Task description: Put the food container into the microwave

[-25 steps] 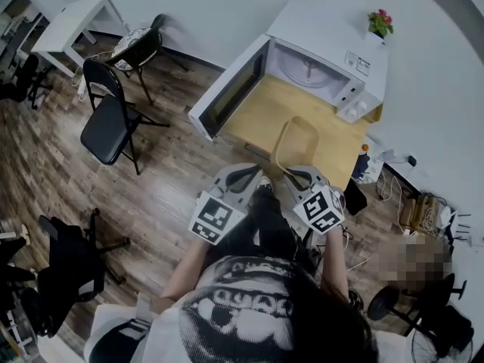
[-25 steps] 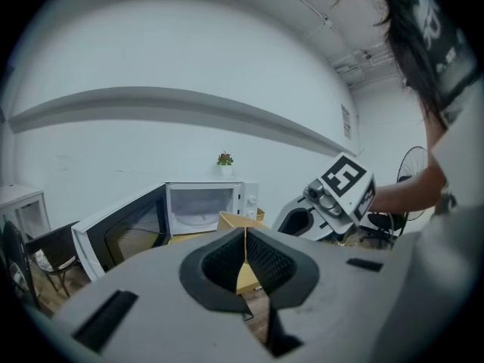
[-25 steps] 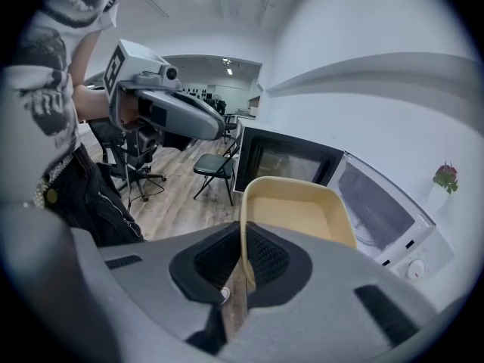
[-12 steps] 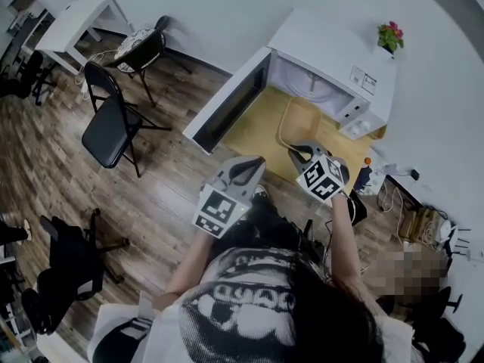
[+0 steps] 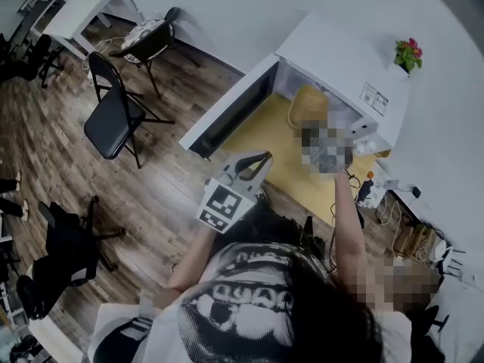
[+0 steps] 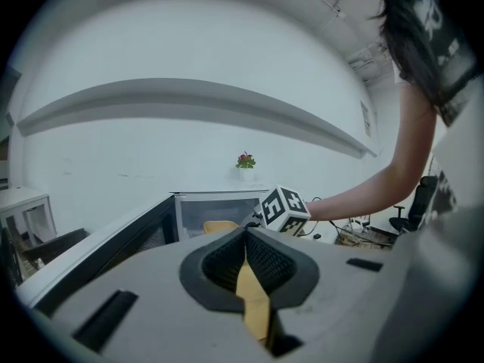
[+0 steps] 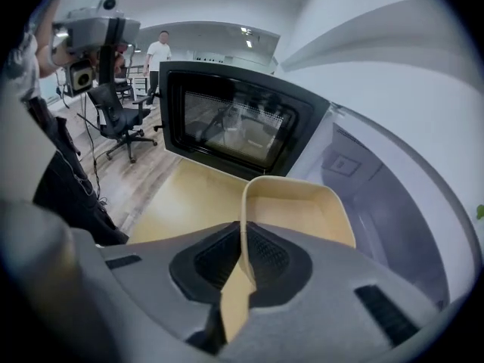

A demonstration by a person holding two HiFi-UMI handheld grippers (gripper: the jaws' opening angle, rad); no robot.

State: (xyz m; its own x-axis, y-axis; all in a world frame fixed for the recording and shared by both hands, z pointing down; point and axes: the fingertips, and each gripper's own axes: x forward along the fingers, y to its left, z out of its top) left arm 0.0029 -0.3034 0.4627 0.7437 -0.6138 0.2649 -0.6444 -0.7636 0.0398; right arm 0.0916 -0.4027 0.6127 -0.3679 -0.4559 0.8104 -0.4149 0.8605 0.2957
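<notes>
So the food container (image 7: 302, 203) has gone from hanging over the table (image 5: 276, 146) in front of the microwave (image 5: 336, 55) a second ago to sitting right at the microwave's open mouth. Its far end looks like it's just crossing into the cavity. It's off the table, carried level, with the microwave's door (image 5: 227, 108) swung wide open to its left.

It looks like a thin, light tub, empty as far as I can see, so weight shouldn't be an issue. The walls probably flex a bit, so I'd say the rim or upper wall is the sensible place to take hold.

That's pretty much how it's held. The right gripper (image 7: 243, 257) is pinching the container's near side wall between its pads, and the rest of the tub sticks out ahead of it toward the microwave's cavity.

The left gripper (image 5: 253, 163) hangs back in front of the microwave, near the door's free edge. Its jaws are pressed together, with nothing held that I can make out.
</notes>
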